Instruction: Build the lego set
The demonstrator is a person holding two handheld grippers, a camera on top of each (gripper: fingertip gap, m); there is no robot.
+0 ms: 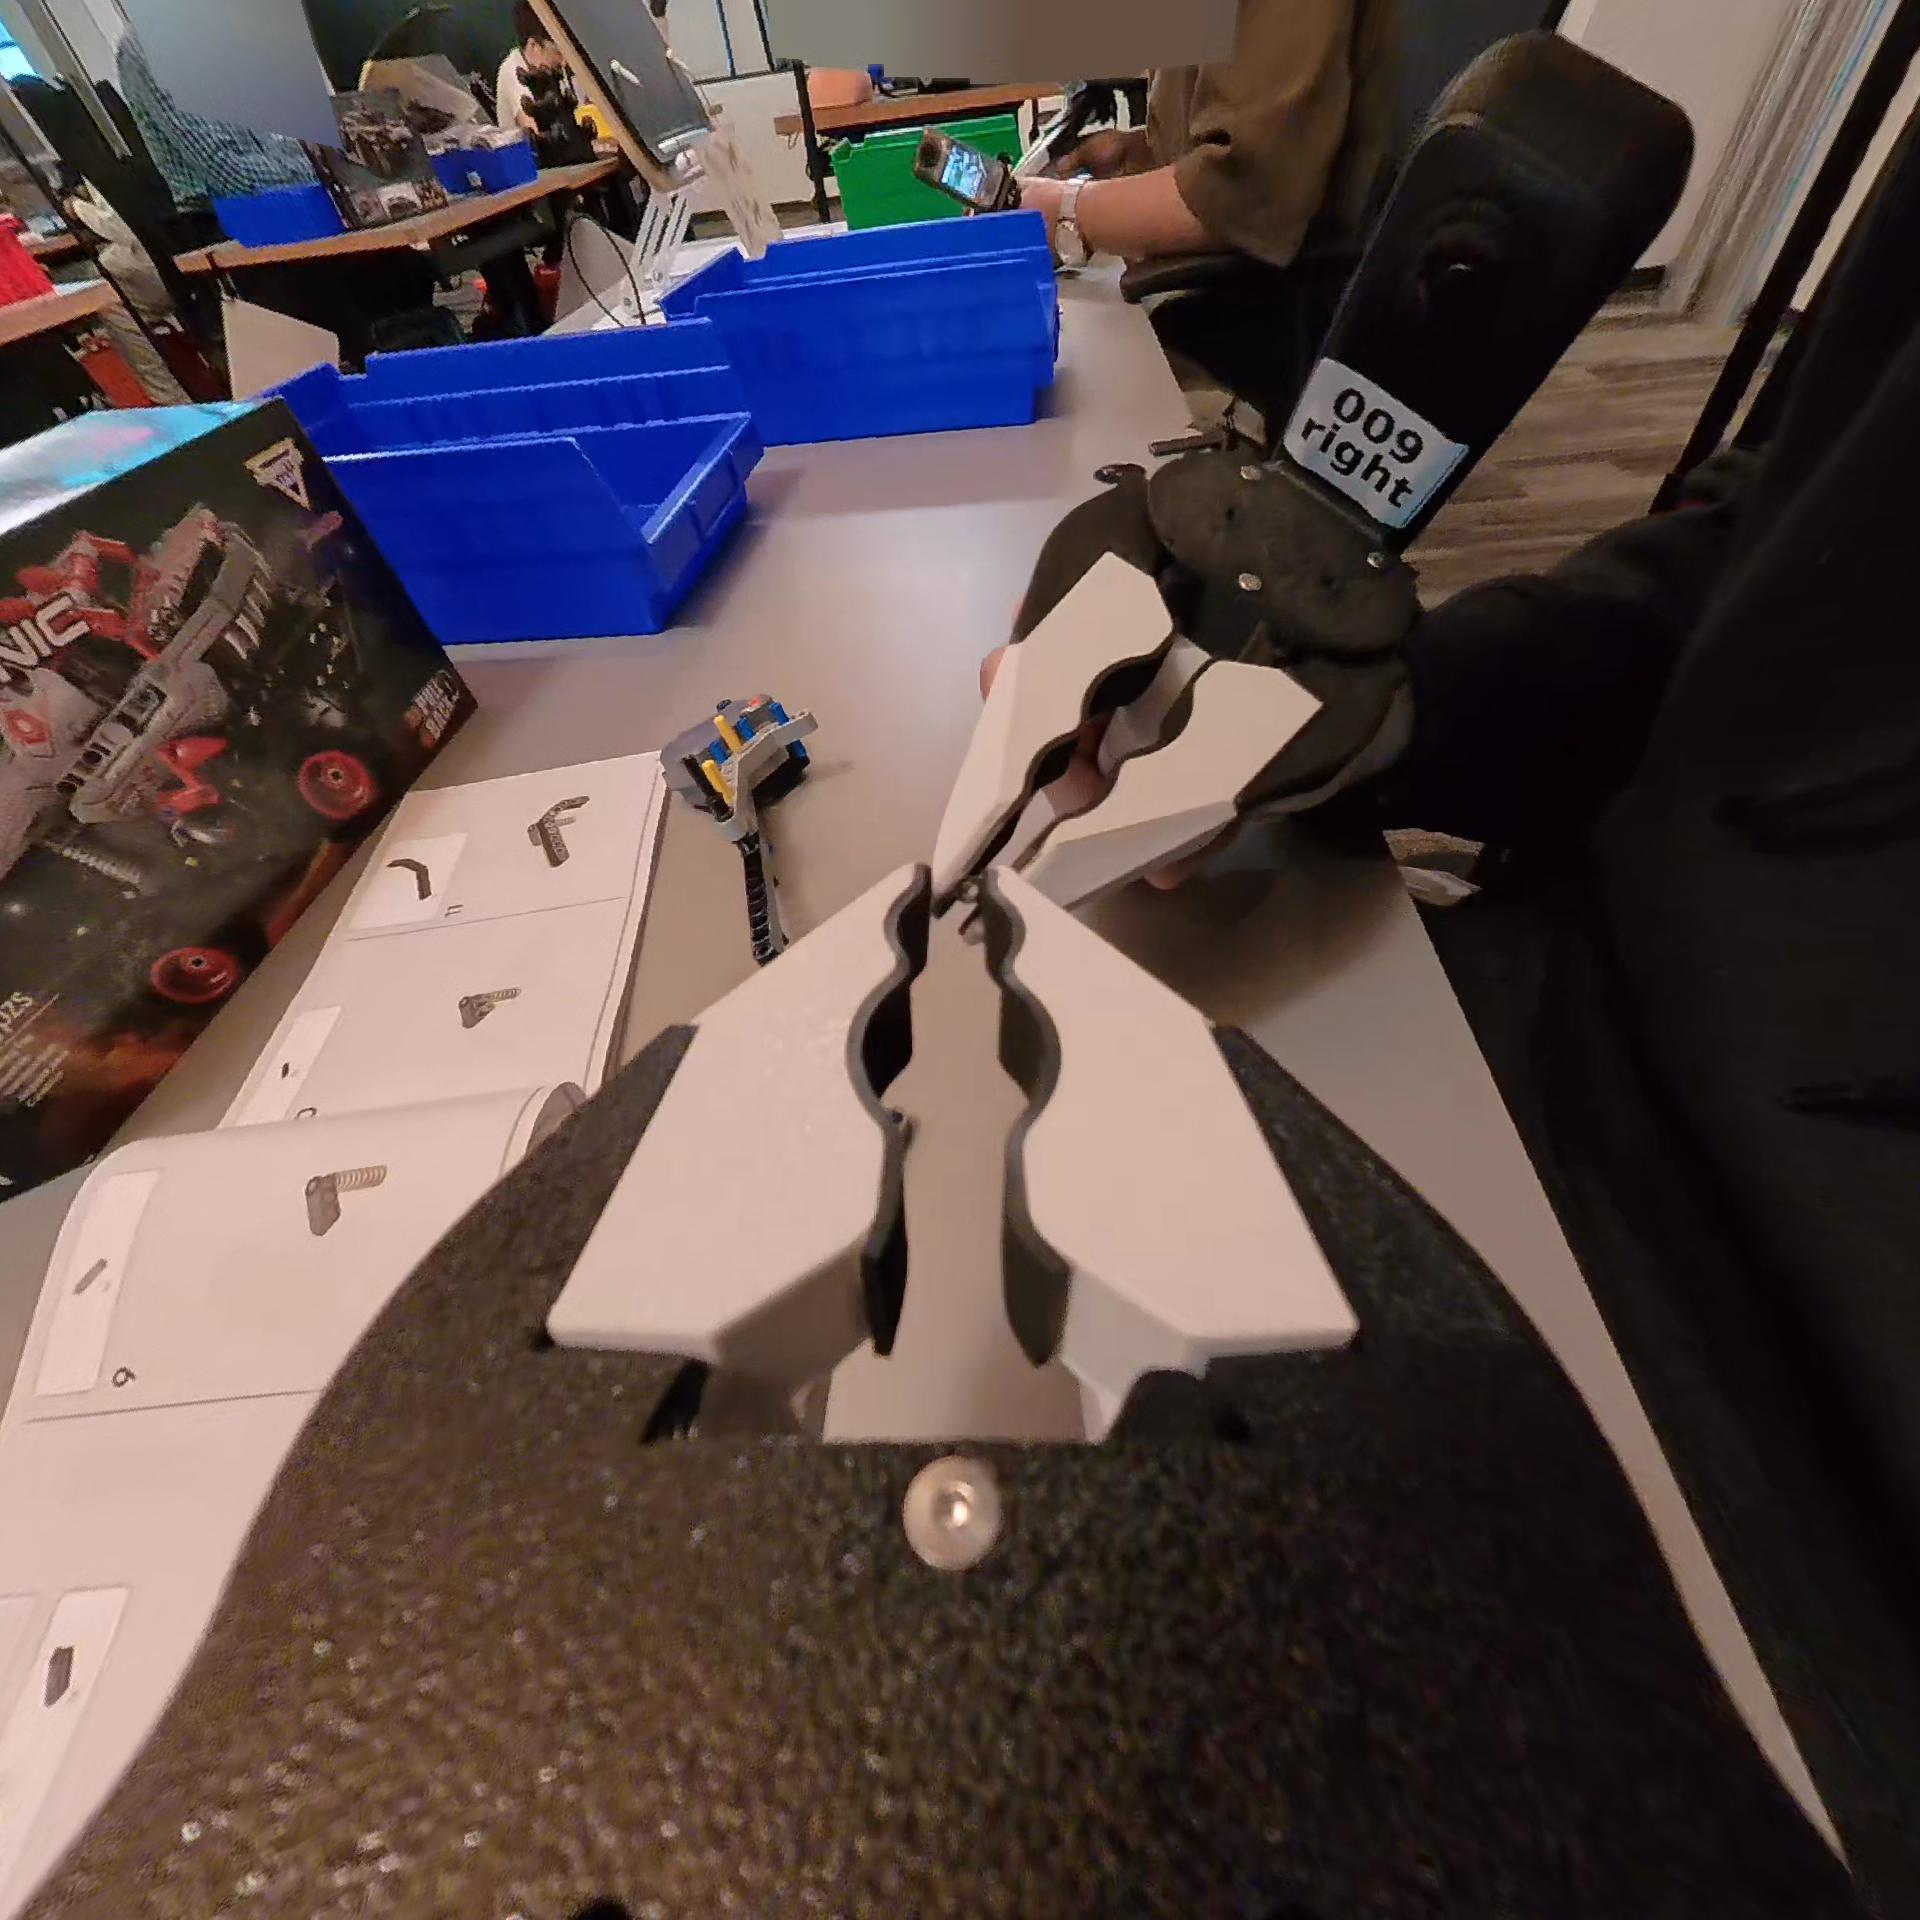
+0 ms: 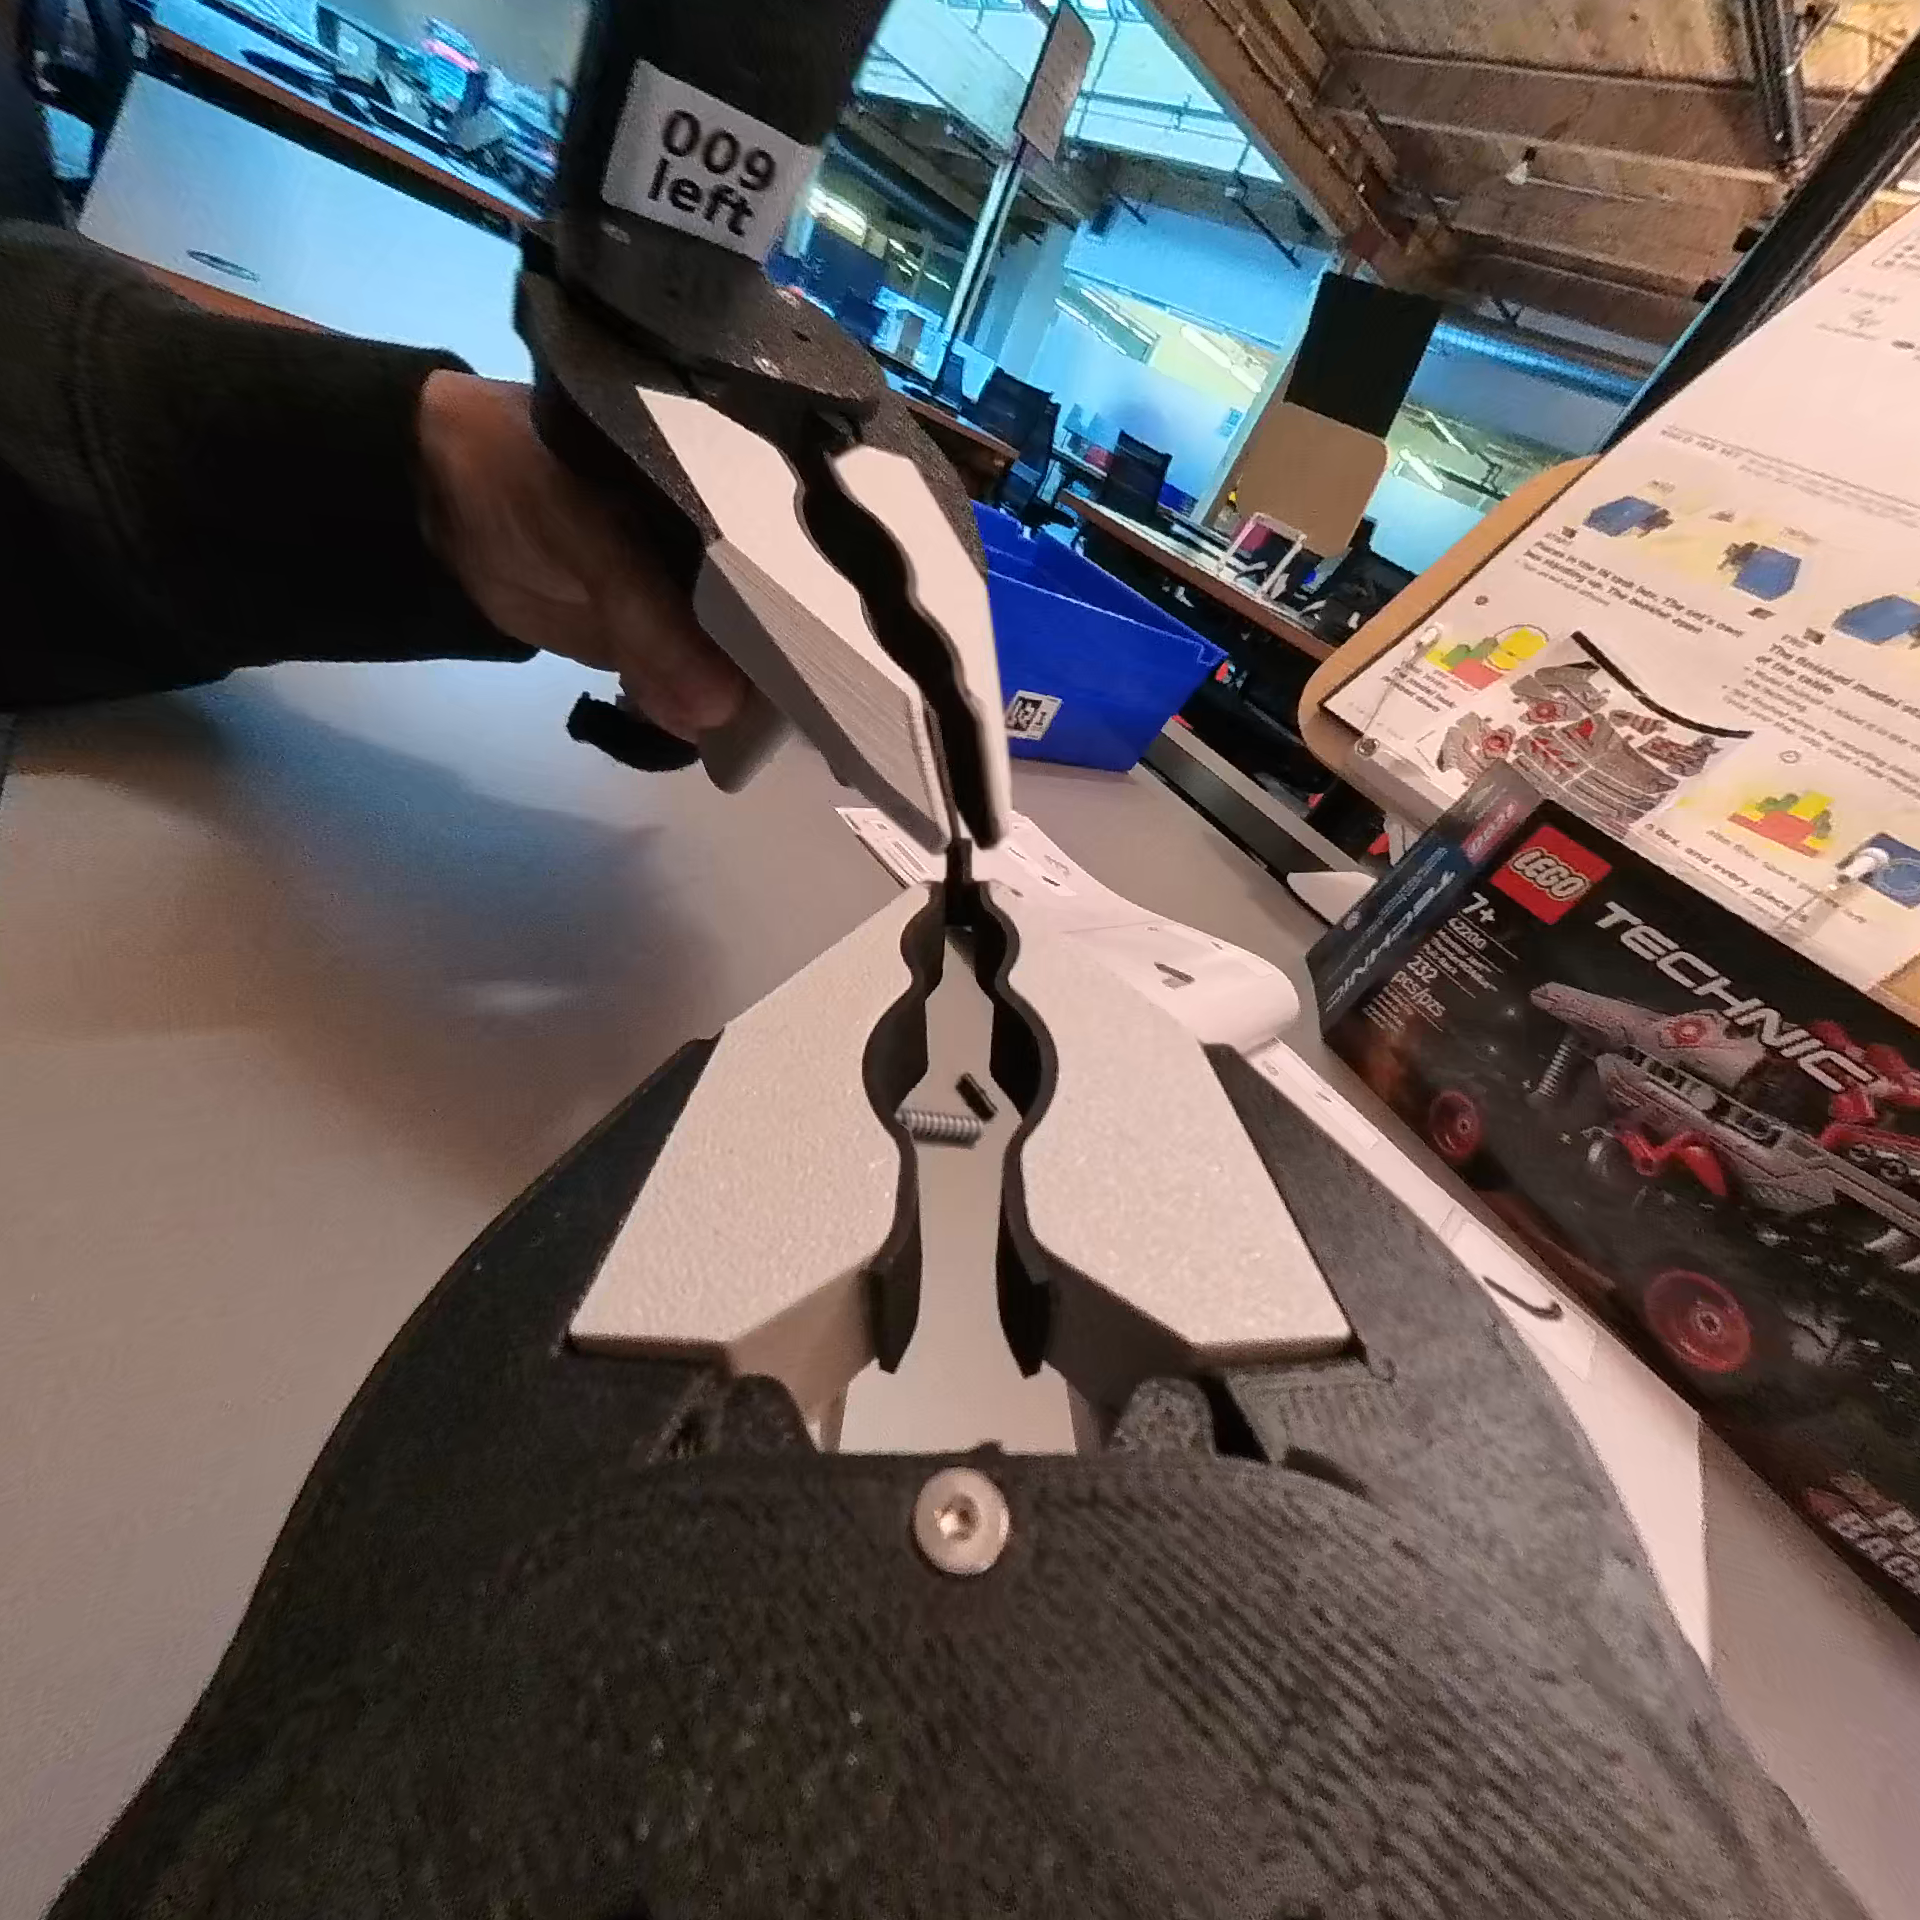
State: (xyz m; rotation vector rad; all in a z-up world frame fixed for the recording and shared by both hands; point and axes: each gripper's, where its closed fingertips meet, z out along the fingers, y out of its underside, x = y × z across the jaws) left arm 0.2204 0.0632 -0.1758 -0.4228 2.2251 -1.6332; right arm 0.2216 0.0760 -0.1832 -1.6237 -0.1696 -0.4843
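Note:
My left gripper (image 1: 958,891) and right gripper (image 2: 966,920) meet tip to tip above the grey table (image 1: 935,540). Both are closed on one small thin black Lego piece (image 2: 961,878), which spans the two sets of tips; it is barely visible in the left wrist view (image 1: 971,906). The right gripper (image 1: 982,881) comes in from the upper right, the left gripper (image 2: 971,831) from the upper left. A part-built grey, blue and yellow assembly (image 1: 740,764) with a black beam (image 1: 758,904) lies on the table beyond the tips. A small metal spring (image 2: 935,1127) and a small black part (image 2: 977,1091) lie on the table under the right gripper.
The open instruction booklet (image 1: 499,935) lies at the left, with the Lego box (image 1: 187,727) beside it. Blue bins (image 1: 582,499) stand behind. An instruction board (image 2: 1714,582) stands past the box. A seated person (image 1: 1195,187) is at the far end. The table edge (image 1: 1455,987) runs on the right. The grippers are tip to tip, or close to it.

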